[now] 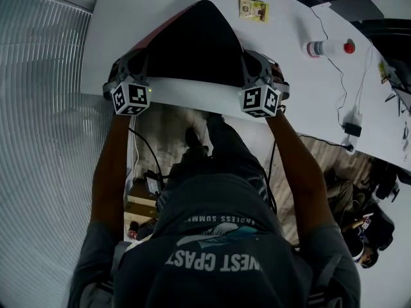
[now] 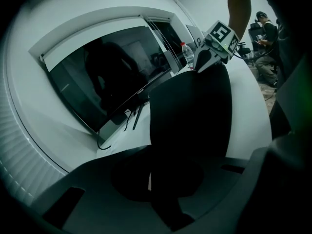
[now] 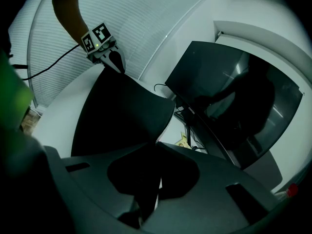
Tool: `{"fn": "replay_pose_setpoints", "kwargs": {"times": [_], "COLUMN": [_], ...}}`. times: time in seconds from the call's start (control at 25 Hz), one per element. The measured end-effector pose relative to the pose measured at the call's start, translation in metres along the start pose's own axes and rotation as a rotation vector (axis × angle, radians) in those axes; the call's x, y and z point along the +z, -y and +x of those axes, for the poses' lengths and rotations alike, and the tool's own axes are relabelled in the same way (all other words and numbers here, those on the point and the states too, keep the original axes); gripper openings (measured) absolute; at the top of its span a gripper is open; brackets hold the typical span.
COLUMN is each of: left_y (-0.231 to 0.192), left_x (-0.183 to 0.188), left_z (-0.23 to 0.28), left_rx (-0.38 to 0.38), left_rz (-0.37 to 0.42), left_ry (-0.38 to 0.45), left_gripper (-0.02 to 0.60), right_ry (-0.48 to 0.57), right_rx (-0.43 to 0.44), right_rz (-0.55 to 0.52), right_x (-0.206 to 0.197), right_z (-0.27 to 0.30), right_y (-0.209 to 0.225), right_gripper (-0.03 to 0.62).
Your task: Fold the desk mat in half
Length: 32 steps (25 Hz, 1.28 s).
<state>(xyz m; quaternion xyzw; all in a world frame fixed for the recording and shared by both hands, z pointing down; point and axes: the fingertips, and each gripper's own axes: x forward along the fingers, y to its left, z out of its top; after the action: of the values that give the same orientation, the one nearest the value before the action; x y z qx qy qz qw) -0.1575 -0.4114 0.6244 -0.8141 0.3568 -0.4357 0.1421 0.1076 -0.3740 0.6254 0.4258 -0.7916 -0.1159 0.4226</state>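
A black desk mat (image 1: pixel 192 43) with a red underside lies on the white desk (image 1: pixel 302 88), its near edge lifted off the surface. My left gripper (image 1: pixel 133 66) is shut on the mat's near left corner, and my right gripper (image 1: pixel 257 68) is shut on the near right corner. In the left gripper view the mat (image 2: pixel 190 111) rises from between the jaws of the left gripper (image 2: pixel 156 179), and the right gripper (image 2: pixel 210 48) shows beyond it. In the right gripper view the mat (image 3: pixel 122 116) curves up from the right gripper (image 3: pixel 155 179) toward the left gripper (image 3: pixel 108 52).
A clear water bottle (image 1: pixel 327 47) with a red cap lies on the desk to the right. A yellow card (image 1: pixel 253 9) sits behind the mat. A cable runs to a small adapter (image 1: pixel 352 129). A dark monitor (image 2: pixel 107 77) stands at the back. A person (image 1: pixel 363 236) sits at lower right.
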Motion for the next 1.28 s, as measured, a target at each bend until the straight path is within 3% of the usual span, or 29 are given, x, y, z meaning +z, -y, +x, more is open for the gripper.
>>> {"fn": "replay_pose_setpoints", "kwargs": {"times": [0.36,0.48,0.64,0.8,1.04,1.28], "left_y": [-0.012,-0.013,-0.024,-0.014,-0.024,-0.048], "left_x": [-0.011,-0.014,-0.004,-0.003,-0.003,0.008], "left_z": [0.03,0.038,0.028,0.026,0.008,-0.019], "left_rx": [0.027,0.039,0.129,0.134,0.195,0.235], "left_rz": [-0.048,-0.028,0.012,0.018,-0.023,-0.057], "left_ry": [-0.077,-0.094,-0.064,-0.066,-0.07,-0.032], "left_gripper": [0.014,0.014,0.014,0.015,0.015,0.015], "right_ry": [-0.028,-0.042,-0.068,-0.096,-0.111,-0.191], "right_rx": [0.044,0.048,0.062,0.071,0.1,0.119], "right_rz": [-0.02,-0.02,-0.019,0.003,-0.001,0.024], "right_x": [-0.008,-0.012,-0.017,-0.027,-0.03,-0.036], "right_z": [0.027,0.037,0.054,0.066,0.071,0.072], "right_y": [0.003,0.007,0.007,0.011,0.008,0.015], "right_gripper": [0.041,0.041,0.041,0.041,0.043,0.063]}}
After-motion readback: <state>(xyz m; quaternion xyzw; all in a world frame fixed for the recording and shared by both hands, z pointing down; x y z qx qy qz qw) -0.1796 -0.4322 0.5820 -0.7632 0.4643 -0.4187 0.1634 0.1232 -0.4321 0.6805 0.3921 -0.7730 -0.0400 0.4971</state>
